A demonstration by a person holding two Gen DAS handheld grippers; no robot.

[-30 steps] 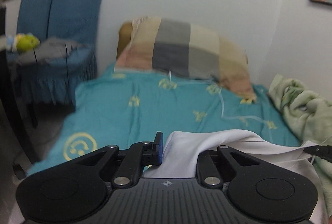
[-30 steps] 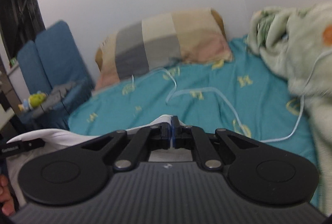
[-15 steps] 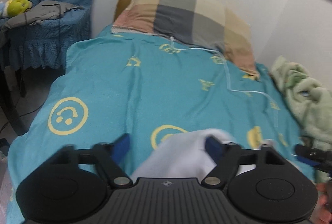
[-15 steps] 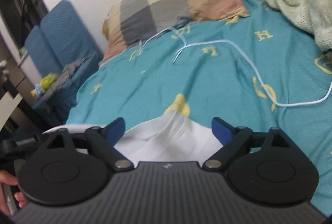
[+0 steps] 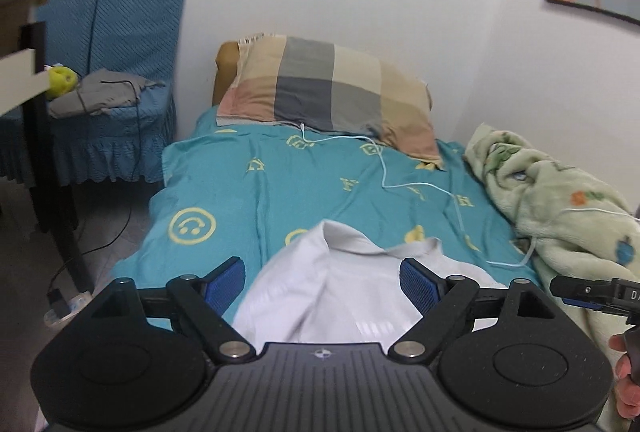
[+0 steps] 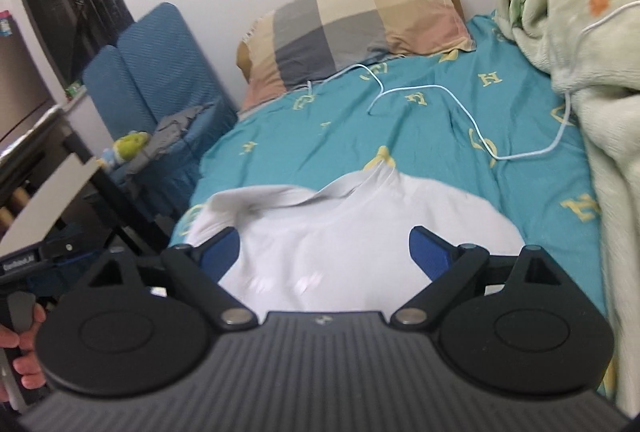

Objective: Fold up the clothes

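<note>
A white garment [image 5: 340, 288] lies crumpled on the teal bedsheet [image 5: 280, 184] near the bed's foot; it also shows in the right wrist view [image 6: 352, 232]. My left gripper [image 5: 322, 284] is open above the garment, blue pads wide apart, holding nothing. My right gripper [image 6: 324, 256] is open too, over the same garment, empty. The right gripper's tip shows at the right edge of the left wrist view [image 5: 588, 290].
A checked pillow [image 5: 332, 92] lies at the bed's head against the wall. A green fleece blanket [image 5: 560, 200] is heaped along the right side. A white cable [image 5: 420, 184] runs across the sheet. A blue chair [image 5: 112, 80] and a dark table leg [image 5: 52, 168] stand left of the bed.
Both grippers were shut on the white garment's edge a second ago, opened, and let it drop onto the bed. Both have pulled back and up.
</note>
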